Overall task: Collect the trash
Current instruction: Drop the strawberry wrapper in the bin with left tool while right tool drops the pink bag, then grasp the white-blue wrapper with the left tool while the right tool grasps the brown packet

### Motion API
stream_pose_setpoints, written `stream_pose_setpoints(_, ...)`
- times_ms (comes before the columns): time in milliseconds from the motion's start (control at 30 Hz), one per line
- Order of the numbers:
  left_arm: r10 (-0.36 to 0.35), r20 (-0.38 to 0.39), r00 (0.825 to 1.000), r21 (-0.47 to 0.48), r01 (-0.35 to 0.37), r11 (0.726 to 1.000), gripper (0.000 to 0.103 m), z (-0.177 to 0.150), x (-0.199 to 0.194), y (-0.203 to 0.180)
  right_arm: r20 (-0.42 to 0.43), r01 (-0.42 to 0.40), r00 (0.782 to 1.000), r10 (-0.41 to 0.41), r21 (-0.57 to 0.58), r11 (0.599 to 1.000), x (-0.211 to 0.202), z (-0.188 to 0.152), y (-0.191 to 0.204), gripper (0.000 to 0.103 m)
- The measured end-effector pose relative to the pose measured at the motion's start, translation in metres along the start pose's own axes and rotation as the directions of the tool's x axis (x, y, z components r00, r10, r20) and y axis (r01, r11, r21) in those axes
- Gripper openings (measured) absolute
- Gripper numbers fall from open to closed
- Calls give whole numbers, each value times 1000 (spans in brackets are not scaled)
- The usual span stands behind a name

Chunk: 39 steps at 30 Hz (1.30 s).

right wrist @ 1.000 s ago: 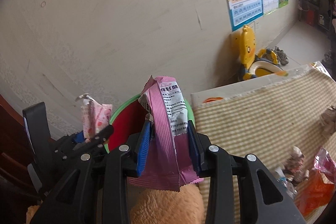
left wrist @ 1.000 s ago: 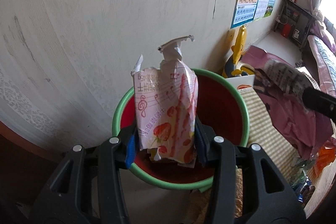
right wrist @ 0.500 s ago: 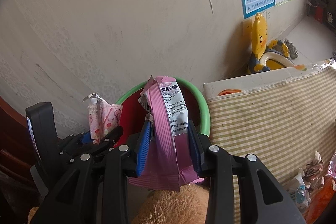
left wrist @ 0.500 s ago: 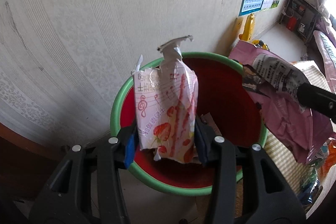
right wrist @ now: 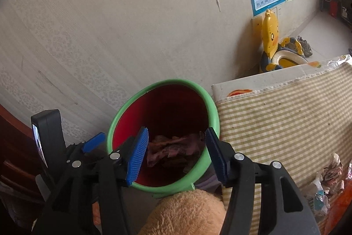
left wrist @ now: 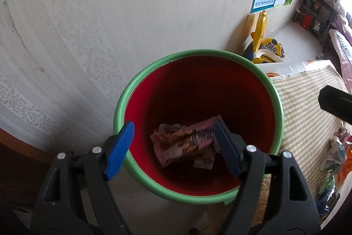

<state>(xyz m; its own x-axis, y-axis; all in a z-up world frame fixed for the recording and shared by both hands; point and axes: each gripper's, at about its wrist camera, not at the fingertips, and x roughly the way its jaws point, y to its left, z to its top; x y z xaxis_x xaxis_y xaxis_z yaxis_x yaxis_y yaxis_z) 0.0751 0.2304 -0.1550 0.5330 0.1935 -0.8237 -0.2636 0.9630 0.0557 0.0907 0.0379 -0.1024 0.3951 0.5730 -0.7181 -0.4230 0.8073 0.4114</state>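
A red bin with a green rim point(left wrist: 140, 76) point(right wrist: 206, 98) stands against the wall. Crumpled wrappers point(left wrist: 184, 142) point(right wrist: 173, 150) lie at its bottom, the pink one on top. My left gripper point(left wrist: 173, 144) hangs over the bin's near edge, its jaws opening with nothing between the blue pads. My right gripper point(right wrist: 176, 152) is over the bin too, jaws opening and empty. In the right wrist view, the left gripper's body point(right wrist: 66, 147) shows at the lower left.
A checked yellow cloth point(left wrist: 308, 107) point(right wrist: 275, 116) covers a surface right of the bin, with several wrappers point(left wrist: 336, 147) point(right wrist: 330, 177) at its right edge. A yellow child's potty point(right wrist: 277, 52) stands by the wall. A tan plush toy point(right wrist: 187, 213) lies under the right gripper.
Both grippers opened. The strawberry-print wrapper left the left jaws and the pink wrapper left the right jaws; both now lie in the bin. Both hands sank slightly toward the bin.
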Motion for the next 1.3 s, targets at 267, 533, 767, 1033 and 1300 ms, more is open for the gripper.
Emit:
stream_pose_setpoints(267,-26,24,999,77,24,997,72,-7,-23,-31,40,52,998,-54,38,998,-42,-16,-34,55)
stream_pose_setpoints(533,-100,32,994,209,91,974,72,-23,-46,-91,31,223,974,-226,89,971,-101,-60,-105,64)
stream_pose_setpoints(767,-197,-11,980,301,191,934,72,-41,-63,-147,-133,266,959,-251,114,957,-112,-137,-139,73)
stream_pose_setpoints(1033,-233,-40,972,388,230,893,73,-60,-77,-185,-237,160,967,-98,261,952,-93,-190,-146,73)
stream_pose_setpoints(1300,-271,-86,959,429,281,858,74,-74,-83,-211,-176,138,980,-90,280,950,-105,-197,-148,44)
